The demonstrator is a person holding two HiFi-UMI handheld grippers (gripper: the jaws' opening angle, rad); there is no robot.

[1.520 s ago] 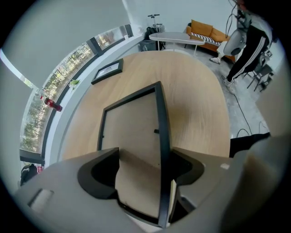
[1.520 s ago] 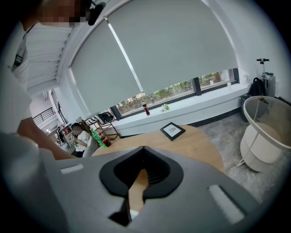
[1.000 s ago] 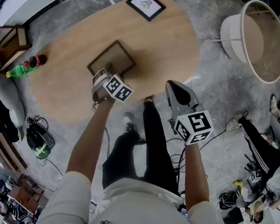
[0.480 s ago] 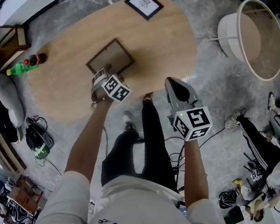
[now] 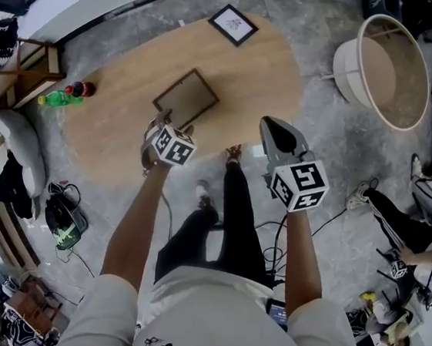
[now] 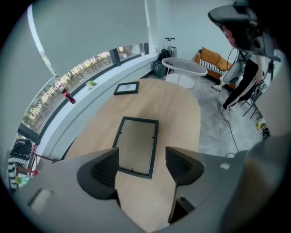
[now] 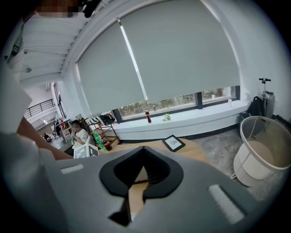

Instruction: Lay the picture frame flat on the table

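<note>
The picture frame (image 5: 186,97) lies flat on the oval wooden table (image 5: 266,73), its brown backing up. In the left gripper view it (image 6: 136,145) rests on the wood just beyond the jaws. My left gripper (image 5: 162,121) hovers over the table's near edge, short of the frame. Its jaws stand wide and are closing, with nothing between them (image 6: 142,157). My right gripper (image 5: 277,136) hangs beside the table's near right edge, off the frame. Its jaws are shut with the tips meeting (image 7: 143,148), and it holds nothing.
A second, black-framed picture (image 5: 233,24) lies at the table's far end. A big white round tub (image 5: 387,68) stands on the floor to the right. Bottles (image 5: 66,95) and a wooden stand (image 5: 19,68) are on the left. Cables and seated people (image 5: 419,223) are at the right.
My left gripper has drawn back a little from the frame's near edge. The frame stays flat where it was. The right gripper has barely moved.
</note>
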